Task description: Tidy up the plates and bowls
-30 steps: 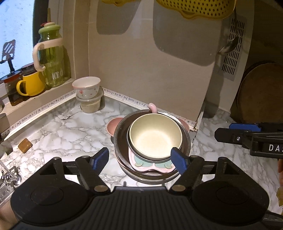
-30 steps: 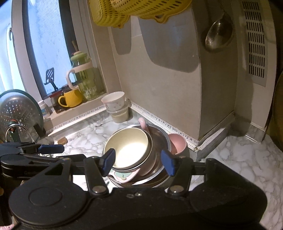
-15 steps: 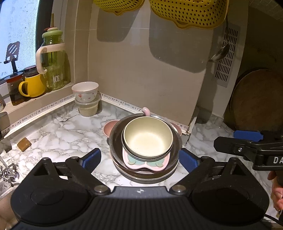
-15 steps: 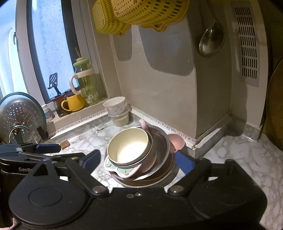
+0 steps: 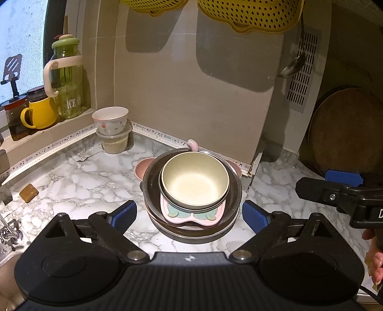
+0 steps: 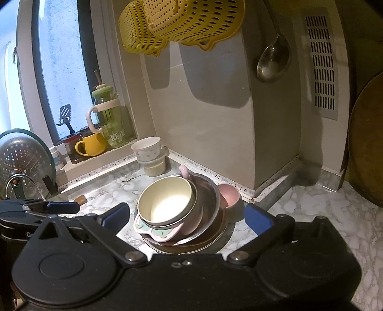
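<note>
A stack of dishes stands on the marble counter near the wall corner: a cream bowl [image 5: 195,181] [image 6: 165,202] on top, a pink and teal animal-shaped plate [image 5: 191,215] [image 6: 153,230] under it, all inside a steel basin [image 5: 235,191] [image 6: 210,191] on dark plates. A pink bowl [image 6: 228,193] sits behind the stack. My left gripper [image 5: 189,215] is open and empty, its blue pads either side of the stack's near edge. My right gripper [image 6: 186,215] is open and empty, just short of the stack.
A flowered white bowl [image 5: 110,119] sits on a plastic tub by the window sill. A yellow mug [image 5: 39,116] and green jar [image 5: 68,81] stand on the sill. Yellow colanders [image 6: 182,21] and a ladle [image 6: 273,59] hang above. A round wooden board [image 5: 347,129] leans at right.
Both grippers have opened wider and pulled back and up from the stack. The dishes have not moved.
</note>
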`<state>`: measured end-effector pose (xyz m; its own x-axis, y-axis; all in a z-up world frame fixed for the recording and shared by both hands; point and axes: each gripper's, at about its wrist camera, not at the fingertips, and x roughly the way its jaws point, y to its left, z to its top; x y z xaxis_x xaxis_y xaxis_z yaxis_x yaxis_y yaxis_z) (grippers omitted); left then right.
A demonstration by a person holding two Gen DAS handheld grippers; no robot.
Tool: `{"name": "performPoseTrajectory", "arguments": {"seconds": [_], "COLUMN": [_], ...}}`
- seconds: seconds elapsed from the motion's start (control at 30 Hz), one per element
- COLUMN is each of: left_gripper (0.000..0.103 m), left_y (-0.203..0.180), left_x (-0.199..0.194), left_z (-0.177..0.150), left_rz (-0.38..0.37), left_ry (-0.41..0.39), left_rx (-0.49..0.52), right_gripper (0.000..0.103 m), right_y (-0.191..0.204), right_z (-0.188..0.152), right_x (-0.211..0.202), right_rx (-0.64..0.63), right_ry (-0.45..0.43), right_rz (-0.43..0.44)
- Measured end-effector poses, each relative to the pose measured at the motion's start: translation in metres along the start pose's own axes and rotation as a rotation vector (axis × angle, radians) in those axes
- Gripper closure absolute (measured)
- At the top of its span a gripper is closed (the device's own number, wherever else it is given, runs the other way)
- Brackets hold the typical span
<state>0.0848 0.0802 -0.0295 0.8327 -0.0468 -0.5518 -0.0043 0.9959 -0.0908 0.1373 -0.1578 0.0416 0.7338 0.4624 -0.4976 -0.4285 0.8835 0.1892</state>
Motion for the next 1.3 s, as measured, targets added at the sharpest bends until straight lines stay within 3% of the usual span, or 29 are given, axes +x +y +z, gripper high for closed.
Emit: {"name": "performPoseTrajectory", "arguments": {"seconds": [1.3], "left_gripper": [0.007], "left_y": [0.0053], "left_x": [0.0043], "left_z": [-0.0018], "left_rz": [0.001], "left_ry": [0.036], "left_rx": [-0.052], "right_gripper": [0.0], "right_y": [0.0012], "right_z": [-0.0042], "right_x": [0.0082], "right_rx": [0.041], "right_ry": [0.022], "right_rz": [0.0]}}
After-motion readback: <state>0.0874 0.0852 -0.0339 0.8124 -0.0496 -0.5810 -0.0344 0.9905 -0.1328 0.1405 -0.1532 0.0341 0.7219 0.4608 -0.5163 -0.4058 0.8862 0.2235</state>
